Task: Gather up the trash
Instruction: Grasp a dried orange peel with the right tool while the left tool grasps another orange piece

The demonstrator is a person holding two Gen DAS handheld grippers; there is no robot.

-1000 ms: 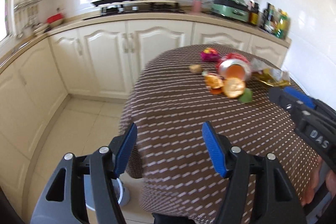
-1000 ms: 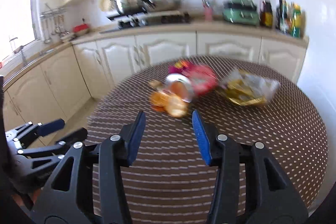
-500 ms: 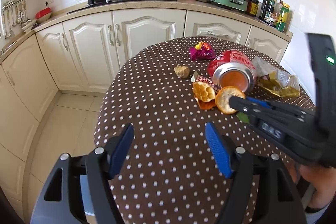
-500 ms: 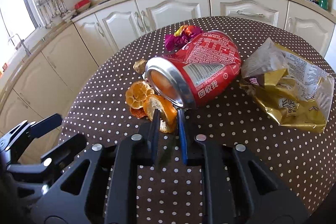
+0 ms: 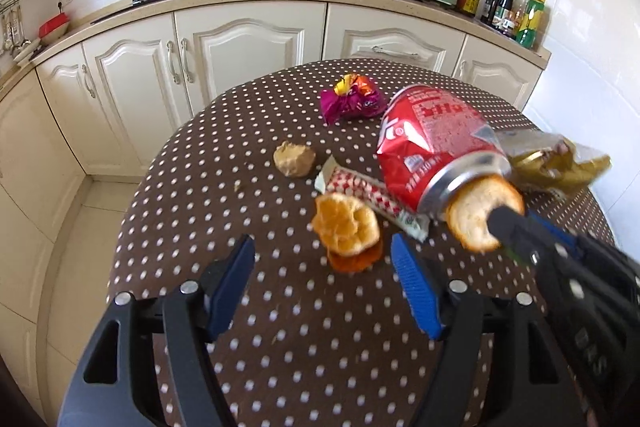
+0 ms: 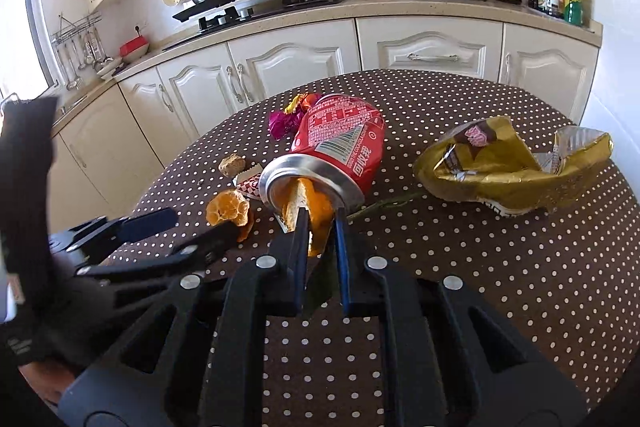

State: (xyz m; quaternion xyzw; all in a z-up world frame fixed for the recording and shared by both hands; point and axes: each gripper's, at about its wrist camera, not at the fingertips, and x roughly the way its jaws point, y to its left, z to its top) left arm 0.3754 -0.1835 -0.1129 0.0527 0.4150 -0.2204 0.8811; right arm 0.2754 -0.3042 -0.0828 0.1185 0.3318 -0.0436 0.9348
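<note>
Since a moment ago the right gripper (image 6: pixel 320 227) has lifted its pinched orange peel (image 6: pixel 310 211) off the table (image 6: pixel 500 267); the left gripper (image 5: pixel 322 287), jaws open, hovers near another peel (image 5: pixel 346 225), and binning the held piece likely comes next.

My left tongs (image 5: pixel 322 287) face bare surface (image 5: pixel 240 211); orange peel (image 5: pixel 346 229) and crushed can (image 5: pixel 432 147) block beyond.

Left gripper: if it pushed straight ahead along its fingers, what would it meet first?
Most likely the orange peel, lying between and just beyond the open left gripper. The checkered wrapper and red can lie farther on; depth is uncertain.
</note>
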